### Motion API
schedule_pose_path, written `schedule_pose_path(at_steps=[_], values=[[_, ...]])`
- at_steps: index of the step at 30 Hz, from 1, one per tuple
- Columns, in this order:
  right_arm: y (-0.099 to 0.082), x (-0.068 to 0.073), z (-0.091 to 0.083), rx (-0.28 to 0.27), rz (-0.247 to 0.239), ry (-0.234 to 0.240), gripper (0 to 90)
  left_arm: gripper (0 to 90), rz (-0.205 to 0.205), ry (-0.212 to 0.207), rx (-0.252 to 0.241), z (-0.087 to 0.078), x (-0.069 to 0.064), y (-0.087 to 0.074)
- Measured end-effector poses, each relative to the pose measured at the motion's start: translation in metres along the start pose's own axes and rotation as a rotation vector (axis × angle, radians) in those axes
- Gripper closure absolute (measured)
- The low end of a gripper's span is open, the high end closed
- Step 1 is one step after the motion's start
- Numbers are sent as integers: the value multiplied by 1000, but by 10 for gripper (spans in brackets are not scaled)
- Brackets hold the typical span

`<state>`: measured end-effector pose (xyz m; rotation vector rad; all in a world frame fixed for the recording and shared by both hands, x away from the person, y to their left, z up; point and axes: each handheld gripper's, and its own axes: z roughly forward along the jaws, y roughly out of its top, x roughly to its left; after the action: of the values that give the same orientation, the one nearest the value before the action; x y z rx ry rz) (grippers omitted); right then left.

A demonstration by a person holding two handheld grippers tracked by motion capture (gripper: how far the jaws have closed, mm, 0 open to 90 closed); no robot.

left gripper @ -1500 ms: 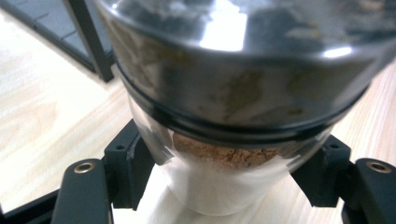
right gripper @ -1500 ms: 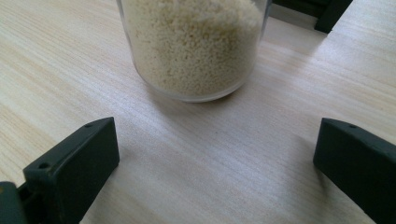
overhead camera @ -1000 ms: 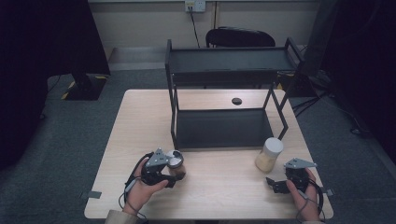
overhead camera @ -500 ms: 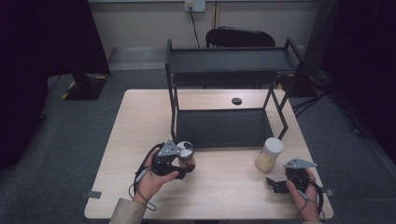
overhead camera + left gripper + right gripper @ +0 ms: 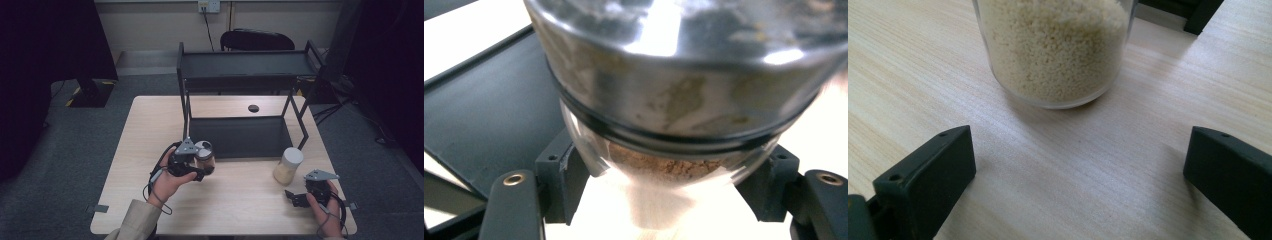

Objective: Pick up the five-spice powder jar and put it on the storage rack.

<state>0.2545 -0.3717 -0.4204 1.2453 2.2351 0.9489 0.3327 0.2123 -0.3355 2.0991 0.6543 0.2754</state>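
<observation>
The left tongs (image 5: pixel 200 167) squeeze a jar of brown powder (image 5: pixel 204 156) with a silver lid, held up just near the black shelf (image 5: pixel 240 137). The right tongs (image 5: pixel 300 197) are wide open on the surface (image 5: pixel 240 205), pointing at a jar of tiny pale grains (image 5: pixel 288 166) near them.

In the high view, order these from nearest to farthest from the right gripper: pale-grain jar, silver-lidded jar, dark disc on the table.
From the right gripper:
1. Pale-grain jar, just ahead-left of it.
2. Silver-lidded jar, across in the left gripper.
3. Dark disc, far side, behind the shelf's lower tray.
</observation>
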Motion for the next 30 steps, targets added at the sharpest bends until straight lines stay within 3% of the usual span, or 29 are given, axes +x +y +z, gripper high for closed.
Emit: schedule_pose_path(at_steps=[21,30], values=[[0,0,0,0,0,0,0,301,28,0,-7,2,-1,54],[0,0,0,0,0,0,0,301,20,-9,-22,3,3,78]])
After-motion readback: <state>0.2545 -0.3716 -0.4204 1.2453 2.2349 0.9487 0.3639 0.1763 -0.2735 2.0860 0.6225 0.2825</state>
